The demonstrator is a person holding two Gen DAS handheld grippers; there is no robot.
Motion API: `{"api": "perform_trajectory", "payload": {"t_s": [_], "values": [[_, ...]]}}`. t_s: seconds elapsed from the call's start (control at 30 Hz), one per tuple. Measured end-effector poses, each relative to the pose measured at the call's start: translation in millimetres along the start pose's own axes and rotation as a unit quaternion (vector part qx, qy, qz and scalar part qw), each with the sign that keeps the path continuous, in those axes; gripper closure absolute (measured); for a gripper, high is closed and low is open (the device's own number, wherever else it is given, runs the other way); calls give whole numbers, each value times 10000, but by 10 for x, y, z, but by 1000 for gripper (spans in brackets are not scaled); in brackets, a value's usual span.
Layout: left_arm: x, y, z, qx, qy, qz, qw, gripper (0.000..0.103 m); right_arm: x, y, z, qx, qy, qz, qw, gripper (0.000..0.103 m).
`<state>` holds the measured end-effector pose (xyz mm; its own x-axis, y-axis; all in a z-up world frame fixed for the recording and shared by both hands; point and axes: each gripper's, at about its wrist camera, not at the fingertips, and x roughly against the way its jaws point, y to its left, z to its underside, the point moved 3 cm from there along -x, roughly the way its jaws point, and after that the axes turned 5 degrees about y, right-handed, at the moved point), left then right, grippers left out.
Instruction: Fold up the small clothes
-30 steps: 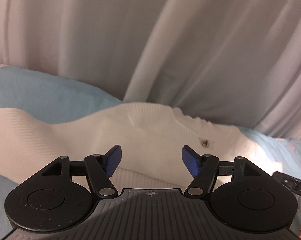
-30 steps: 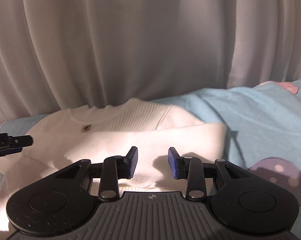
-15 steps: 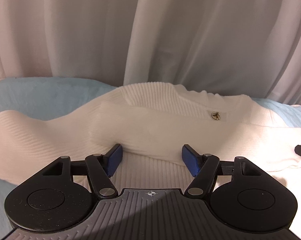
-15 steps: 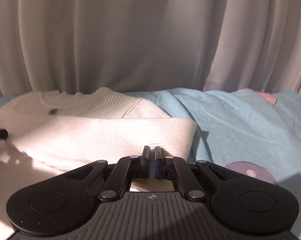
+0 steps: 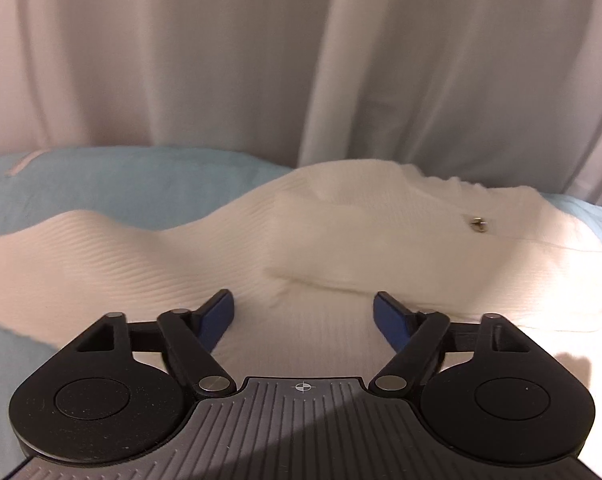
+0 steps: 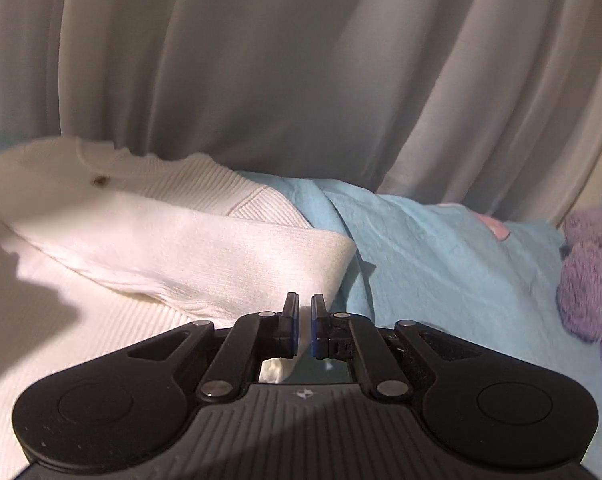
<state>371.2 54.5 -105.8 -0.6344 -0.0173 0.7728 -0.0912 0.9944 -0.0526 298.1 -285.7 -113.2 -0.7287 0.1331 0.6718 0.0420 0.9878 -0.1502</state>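
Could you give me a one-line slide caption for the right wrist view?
Right gripper, jaws nearly shut, beside a white ribbed knit cardigan on a light blue bedsheet.

Left gripper [image 5: 303, 314]: matte black body, ribbed grey centre plate with a small white crosshair mark, two round black discs at the sides. Black linkage arms, silver pivot pins. Fingers [image 5: 217, 312] faced with blue pads.

Right gripper [image 6: 305, 326]: same build; ribbed grey plate, faint crosshair mark, black discs, silver pins, black fingers [image 6: 288, 326] with blue inner pads.
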Motion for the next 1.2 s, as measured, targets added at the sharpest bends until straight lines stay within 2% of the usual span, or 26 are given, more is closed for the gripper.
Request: {"api": "perform_trajectory", "payload": {"t_s": [0.03, 0.07, 0.1, 0.13, 0.17, 0.23, 0.33, 0.37, 0.43, 0.5, 0.6, 0.73, 0.9, 1.03, 1.1, 1.13, 1.2], "values": [[44, 126, 10, 264, 28, -29, 9996, 17, 116, -54, 34, -344, -76, -256, 9991, 90], [113, 324, 31, 688, 9, 93, 9976, 17, 222, -103, 75, -634, -149, -501, 9966, 79], [182, 511, 61, 1124, -44, 237, 9934, 15, 330, -137, 125, -907, -209, -760, 9928, 69], [247, 696, 96, 1550, -133, 365, 9871, 12, 438, -153, 186, -1139, -263, -1021, 9879, 66], [312, 915, 139, 2016, -238, 442, 9782, 12, 519, -151, 246, -1296, -288, -1210, 9837, 64], [420, 1416, 228, 2905, -415, 248, 9557, 12, 608, -119, 330, -1507, -237, -1438, 9778, 64], [498, 2067, 334, 3813, -591, -413, 9216, 14, 617, -60, 403, -1863, 20, -1859, 9647, 64], [511, 2297, 371, 4121, -574, -628, 9071, 15, 610, -36, 420, -1941, 81, -1950, 9614, 64], [556, 2659, 427, 4556, -786, -692, 8840, 23, 598, 37, 422, -1879, 160, -1942, 9627, 64], [572, 2913, 448, 4850, -873, -736, 8670, 24, 579, 105, 418, -1771, 224, -1888, 9656, 64], [564, 3242, 469, 5162, -1122, -573, 8472, 28, 606, 162, 408, -1701, 276, -1913, 9663, 64], [516, 3567, 508, 5589, -1336, -348, 8176, 49, 595, 191, 339, -1711, 299, -1947, 9654, 64], [388, 3801, 512, 5895, -1581, -104, 7921, 61, 556, 183, 307, -1836, 370, -1861, 9645, 56], [334, 3901, 544, 6109, -1531, -44, 7768, 89, 549, 202, 319, -1805, 414, -1807, 9659, 56], [325, 3917, 587, 6201, -1533, 37, 7694, 93, 551, 213, 328, -1792, 424, -1811, 9661, 56], [346, 3897, 603, 6225, -1538, 61, 7673, 96, 556, 217, 330, -1783, 415, -1819, 9661, 56], [400, 3857, 600, 6111, -1621, 25, 7747, 97, 575, 218, 329, -1778, 372, -1817, 9664, 57]]}}
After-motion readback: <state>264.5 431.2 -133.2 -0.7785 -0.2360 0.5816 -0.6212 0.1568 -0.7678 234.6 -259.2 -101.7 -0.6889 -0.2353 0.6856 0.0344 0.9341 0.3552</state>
